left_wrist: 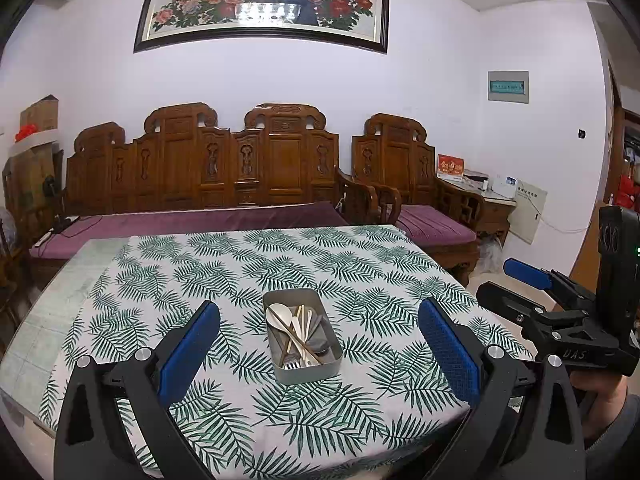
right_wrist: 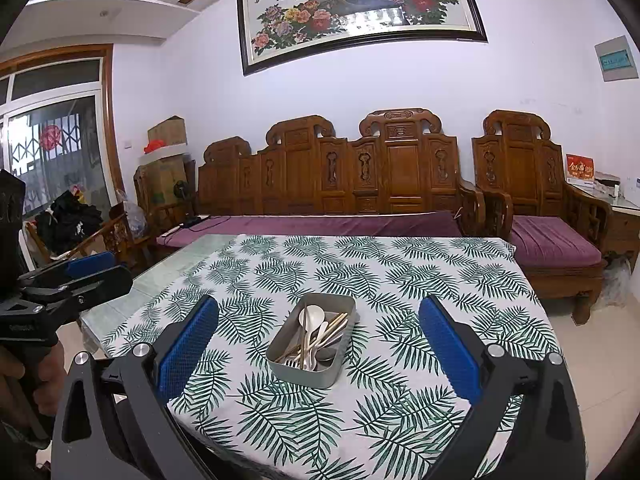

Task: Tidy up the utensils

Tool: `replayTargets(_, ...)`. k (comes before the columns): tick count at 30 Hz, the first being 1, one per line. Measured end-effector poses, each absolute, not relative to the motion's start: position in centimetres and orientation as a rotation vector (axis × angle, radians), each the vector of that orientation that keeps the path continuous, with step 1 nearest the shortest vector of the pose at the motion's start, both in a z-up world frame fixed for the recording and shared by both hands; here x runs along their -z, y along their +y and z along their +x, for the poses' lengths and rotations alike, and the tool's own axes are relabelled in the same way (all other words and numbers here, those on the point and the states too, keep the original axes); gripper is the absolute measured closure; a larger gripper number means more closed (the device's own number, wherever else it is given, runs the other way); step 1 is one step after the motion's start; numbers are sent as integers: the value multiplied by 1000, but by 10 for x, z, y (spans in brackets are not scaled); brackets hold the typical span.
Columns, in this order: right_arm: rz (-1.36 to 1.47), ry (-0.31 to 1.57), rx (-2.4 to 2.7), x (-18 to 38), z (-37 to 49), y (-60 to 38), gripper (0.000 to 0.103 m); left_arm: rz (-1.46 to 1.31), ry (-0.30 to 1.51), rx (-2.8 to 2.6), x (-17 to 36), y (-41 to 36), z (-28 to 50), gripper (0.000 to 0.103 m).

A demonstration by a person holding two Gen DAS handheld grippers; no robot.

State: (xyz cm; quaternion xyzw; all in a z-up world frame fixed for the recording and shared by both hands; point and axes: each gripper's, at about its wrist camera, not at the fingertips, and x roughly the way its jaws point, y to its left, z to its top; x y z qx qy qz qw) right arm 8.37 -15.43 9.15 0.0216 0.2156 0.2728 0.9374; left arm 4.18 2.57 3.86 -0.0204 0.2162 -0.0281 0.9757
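Note:
A grey rectangular tray [left_wrist: 332,364] sits in the middle of the table with the leaf-print cloth [left_wrist: 280,264]. In it lie pale spoons [left_wrist: 276,315], chopsticks, a metal fork [left_wrist: 291,365] and other utensils, jumbled together. My left gripper [left_wrist: 320,320] is open above the table's near edge, the tray showing between its blue pads. In the right wrist view the same tray [right_wrist: 308,376] lies ahead of my right gripper [right_wrist: 318,320], also open and empty. Each gripper shows in the other's view: the right one [left_wrist: 532,276] at the right edge, the left one [right_wrist: 80,272] at the left.
A carved wooden sofa [left_wrist: 208,168] with a purple cushion stands behind the table, with a matching armchair [left_wrist: 404,176] to its right. A side table [left_wrist: 492,200] holds boxes at far right. Cardboard boxes [right_wrist: 166,152] and clutter are at the left. A hand [left_wrist: 600,396] holds the right gripper.

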Motion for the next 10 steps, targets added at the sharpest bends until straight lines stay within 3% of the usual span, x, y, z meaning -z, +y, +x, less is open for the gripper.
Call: replayTargets(10,44,440,-558,-91,84,-155,2,-40,439,56,-39,27,42,7)
